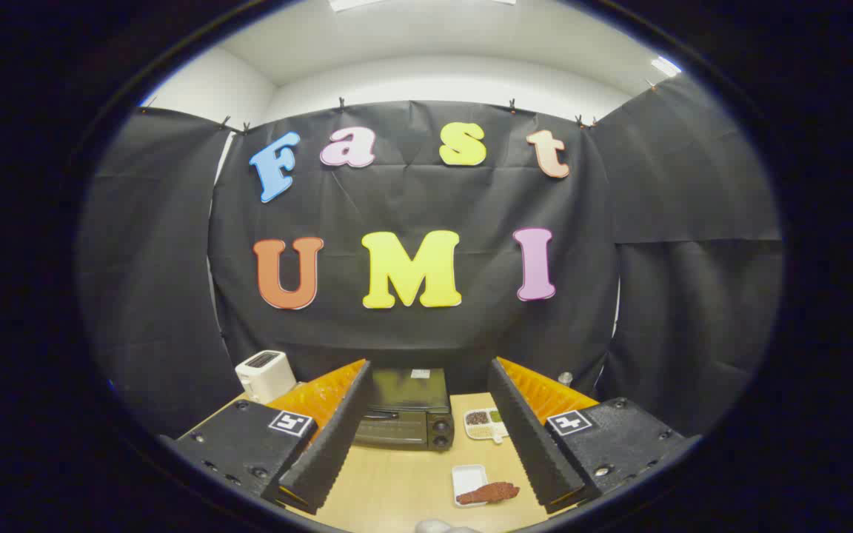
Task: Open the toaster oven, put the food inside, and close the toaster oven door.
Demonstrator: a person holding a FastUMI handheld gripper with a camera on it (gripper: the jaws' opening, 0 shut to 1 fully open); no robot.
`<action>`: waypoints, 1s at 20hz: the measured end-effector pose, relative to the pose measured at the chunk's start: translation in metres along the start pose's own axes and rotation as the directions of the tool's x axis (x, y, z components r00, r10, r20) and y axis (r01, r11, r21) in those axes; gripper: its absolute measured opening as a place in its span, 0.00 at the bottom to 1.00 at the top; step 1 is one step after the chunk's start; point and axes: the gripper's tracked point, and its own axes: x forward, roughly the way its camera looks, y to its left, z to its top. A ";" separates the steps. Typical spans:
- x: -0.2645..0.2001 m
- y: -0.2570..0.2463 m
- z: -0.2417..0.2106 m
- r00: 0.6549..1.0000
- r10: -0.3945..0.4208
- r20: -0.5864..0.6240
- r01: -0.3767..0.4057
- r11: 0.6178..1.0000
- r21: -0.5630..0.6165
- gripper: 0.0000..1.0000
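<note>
Gripper view, gripper (426, 437): I hold it raised and well back from everything, its fingers spread wide with nothing between them; I judge this as a starting stance that keeps the whole scene in sight.
Gripper view, toaster oven (406, 409): it sits at the far side of the tabletop (397, 488), beyond the fingers and seen through the gap between them. Its door is closed and faces me, so I judge the opening step not yet done.
Gripper view, food (489, 492): a dark reddish-brown piece lies across a small white tray (466, 480), nearer to me than the oven and a little to its right. I take that as staging that leaves the door's swing free.
Gripper view, divided dish (487, 423): just right of the oven, with small portions in its compartments; I cannot tell what they are.
Gripper view, white toaster (265, 374): far left, apart from the oven, probably no part of this job.
Next move: as I judge it, bring the spread fingers to the door's top edge.
</note>
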 end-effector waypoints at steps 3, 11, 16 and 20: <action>0.001 0.009 0.006 1.000 -0.013 0.028 0.014 1.000 -0.008 1.00; -0.007 0.031 0.011 0.999 0.001 0.035 -0.001 1.000 -0.006 1.00; -0.007 0.044 0.016 0.998 0.028 0.050 -0.026 0.999 -0.035 1.00; 0.015 0.056 0.008 0.998 0.040 0.042 -0.038 0.999 -0.026 1.00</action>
